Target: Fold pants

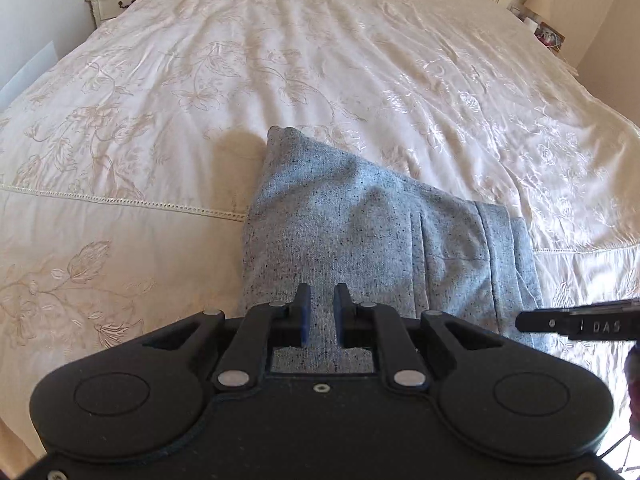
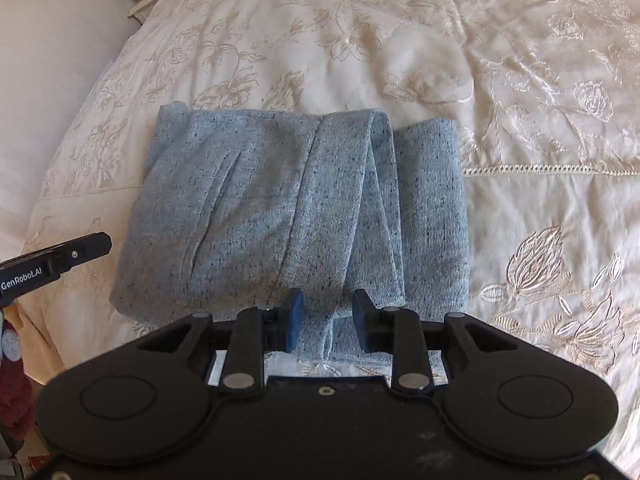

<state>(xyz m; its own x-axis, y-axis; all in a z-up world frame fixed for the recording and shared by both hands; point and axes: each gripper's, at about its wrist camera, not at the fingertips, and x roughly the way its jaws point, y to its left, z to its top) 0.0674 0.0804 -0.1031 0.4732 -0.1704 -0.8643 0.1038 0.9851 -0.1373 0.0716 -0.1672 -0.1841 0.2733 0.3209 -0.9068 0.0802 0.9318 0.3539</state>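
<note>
Pants (image 1: pixel 360 232), grey-blue speckled knit, lie folded into a compact bundle on the cream embroidered bedspread (image 1: pixel 280 60). In the left wrist view the bundle fills the lower centre and runs up toward the middle of the frame; the left gripper (image 1: pixel 321 312) hangs over its near end, fingers narrowly parted with fabric showing behind the gap, and I cannot tell whether the pads pinch any cloth. The right gripper's tip pokes in at the lower right edge, just beside the bundle.

In the right wrist view the pants (image 2: pixel 256 208) sit mid-frame, long axis across the picture, a loose folded strip lying over the right part. The right gripper (image 2: pixel 327 316) stands at the bundle's near edge, fingers moderately apart with nothing pressed between them. Only this view shows the whole outline and that overlapping strip; the left view hides the near edge, so the right hand seems better placed to tidy it
</note>
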